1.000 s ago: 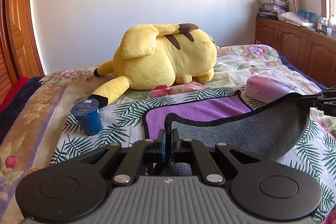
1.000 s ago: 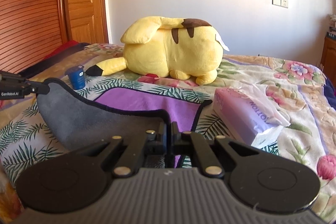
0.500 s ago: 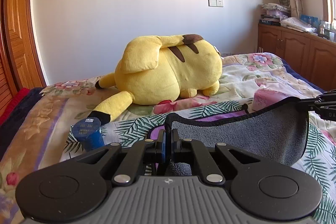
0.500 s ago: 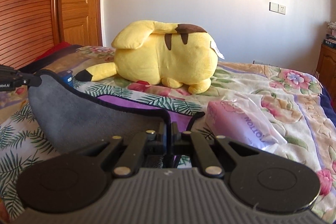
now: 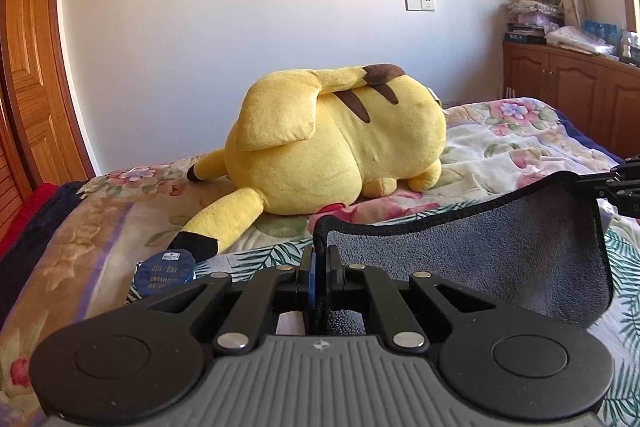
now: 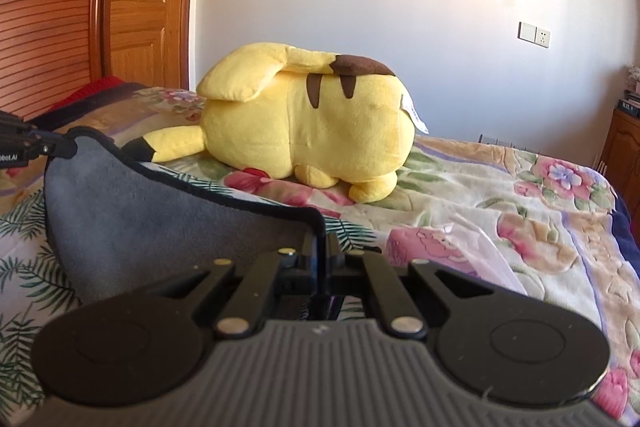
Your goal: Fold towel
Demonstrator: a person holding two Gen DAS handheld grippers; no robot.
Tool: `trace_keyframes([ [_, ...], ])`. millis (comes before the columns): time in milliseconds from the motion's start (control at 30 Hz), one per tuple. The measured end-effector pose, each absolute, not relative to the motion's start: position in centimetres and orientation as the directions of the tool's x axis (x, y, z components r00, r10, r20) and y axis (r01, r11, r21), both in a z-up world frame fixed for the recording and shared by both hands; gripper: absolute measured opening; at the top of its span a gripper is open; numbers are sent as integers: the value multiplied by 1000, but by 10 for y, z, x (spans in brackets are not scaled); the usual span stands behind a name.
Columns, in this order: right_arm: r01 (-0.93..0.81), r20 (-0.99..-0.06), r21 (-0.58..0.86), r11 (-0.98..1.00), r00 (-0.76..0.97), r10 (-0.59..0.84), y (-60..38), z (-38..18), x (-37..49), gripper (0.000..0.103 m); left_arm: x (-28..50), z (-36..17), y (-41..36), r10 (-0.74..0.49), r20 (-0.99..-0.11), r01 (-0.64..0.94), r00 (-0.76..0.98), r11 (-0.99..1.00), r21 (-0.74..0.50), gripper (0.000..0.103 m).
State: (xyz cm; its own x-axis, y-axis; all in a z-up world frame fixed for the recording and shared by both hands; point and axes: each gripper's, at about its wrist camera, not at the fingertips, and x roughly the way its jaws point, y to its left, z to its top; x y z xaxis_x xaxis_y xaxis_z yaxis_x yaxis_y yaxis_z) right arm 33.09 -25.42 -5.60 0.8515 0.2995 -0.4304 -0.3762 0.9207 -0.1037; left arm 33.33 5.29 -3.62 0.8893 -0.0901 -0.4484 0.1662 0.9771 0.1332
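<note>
The left claw [image 5: 319,259] is clamped on one corner of the towel [image 5: 480,259], its two fingers pressed together over the black piped edge. The right claw [image 6: 320,247] is pinched the same way on the neighbouring corner. Each claw shows at the margin of the other's view, holding the far end of the same edge: the right claw at the right of the left wrist view, the left claw at the left of the right wrist view.

The towel's grey face hangs between them, raised off the bed [image 6: 500,187], its top edge sagging in a shallow curve from corner to corner. Its lower part drops out of sight behind the claw bodies, so I cannot tell how much of it lies on the floral bedspread.

The step in hand looks like the carry-over of a fold: one edge lifted by both corners, to be brought across onto the opposite edge. The next move likely calls for both claws to travel forward together at matching height, keeping the edge taut enough not to bunch, then lowering it so the corners line up before letting go.

A large yellow Pikachu plush [image 5: 336,143] lies well beyond the towel. A blue cup [image 5: 166,273] stands near the left claw, and a soft tissue pack [image 6: 452,251] sits just beside the right one; both are worth avoiding on the sweep.
</note>
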Motion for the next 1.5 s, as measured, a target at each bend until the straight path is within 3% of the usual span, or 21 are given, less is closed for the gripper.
trace_keyframes([
  [567, -338, -422, -139, 931, 871, 253, -242, -83, 380, 4, 383, -66, 52, -25, -419, 110, 908, 977, 181, 0],
  [1300, -351, -489, -144, 925, 838, 242, -236, -124, 406, 5, 414, -111, 43, 25, -479, 95, 878, 970, 225, 0],
  [1333, -346, -489, -145, 927, 840, 237, -236, -123, 407, 7, 414, -110, 42, 25, -481, 95, 877, 970, 224, 0],
  [1400, -343, -489, -138, 929, 840, 237, -238, -122, 406, 34, 413, -109, 42, 23, -480, 92, 877, 972, 216, 14],
  [1433, -346, -489, -129, 929, 837, 244, -239, -122, 406, 40, 411, -108, 43, 21, -479, 91, 878, 973, 210, 24],
  [1500, -346, -493, -123, 930, 835, 245, -241, -120, 403, 45, 405, -105, 44, 27, -479, 78, 877, 977, 198, 26],
])
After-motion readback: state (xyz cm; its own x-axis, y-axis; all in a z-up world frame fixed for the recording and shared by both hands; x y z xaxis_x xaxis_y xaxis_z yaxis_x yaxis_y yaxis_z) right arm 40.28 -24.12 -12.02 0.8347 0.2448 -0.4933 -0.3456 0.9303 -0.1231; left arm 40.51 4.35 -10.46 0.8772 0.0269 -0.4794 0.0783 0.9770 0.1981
